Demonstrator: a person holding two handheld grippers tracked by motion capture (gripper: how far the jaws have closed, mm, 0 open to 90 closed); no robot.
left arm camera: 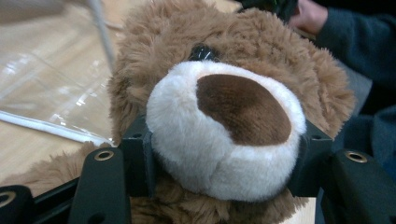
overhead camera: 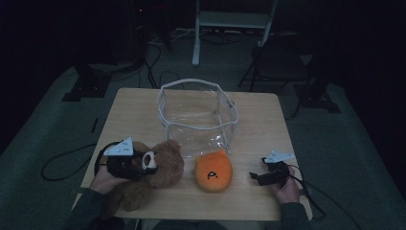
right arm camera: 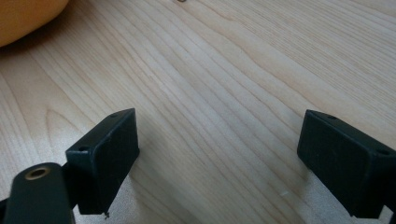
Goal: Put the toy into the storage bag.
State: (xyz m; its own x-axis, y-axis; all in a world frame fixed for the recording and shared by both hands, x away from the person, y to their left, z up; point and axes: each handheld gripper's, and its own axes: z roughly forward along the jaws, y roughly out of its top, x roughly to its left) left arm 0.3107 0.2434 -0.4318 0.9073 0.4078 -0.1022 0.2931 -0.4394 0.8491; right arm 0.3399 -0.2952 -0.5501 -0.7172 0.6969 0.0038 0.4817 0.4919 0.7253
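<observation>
Teddy bear (overhead camera: 158,167): near-left part of the table (overhead camera: 268,124), muzzle clamped in the left gripper (overhead camera: 143,165).
Left gripper state: pads pressed on both sides of the white muzzle (left arm camera: 224,135).
Clear bag (overhead camera: 198,115): open-topped, just beyond the bear, toward the table centre.
Bearing: bag lies ahead and to the right of the left gripper.
Right gripper (overhead camera: 256,177): jaws wide, nothing between, low over bare wood.
Orange plush (overhead camera: 213,171): between the two grippers.

Bearing on a light wooden table (overhead camera: 134,103): a clear plastic bag (overhead camera: 197,115) standing open near the far middle, an orange plush (overhead camera: 213,171) lying just before it, a brown teddy bear (overhead camera: 158,175) resting at the near left.
</observation>
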